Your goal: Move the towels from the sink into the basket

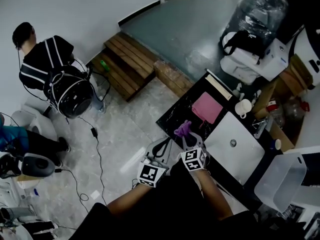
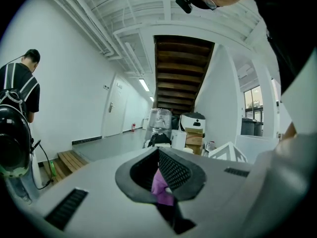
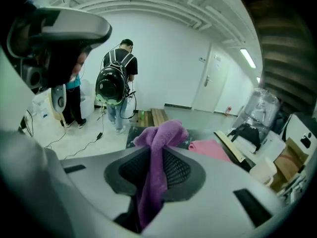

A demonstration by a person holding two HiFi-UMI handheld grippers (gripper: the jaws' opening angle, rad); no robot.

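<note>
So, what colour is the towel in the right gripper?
Purple; the towel shows best in the right gripper view.

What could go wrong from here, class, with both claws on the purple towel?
The left claw pinches only a small bit of the purple towel, so that end may slip free in transit.
Towel bunches loosely above the right claw and might snag.
The pink towel lies apart on the black counter and could be missed.

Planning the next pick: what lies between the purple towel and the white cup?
The pink towel lies flat on the dark counter between the purple towel and the white cup. This shows in the head view and the right gripper view.
</note>
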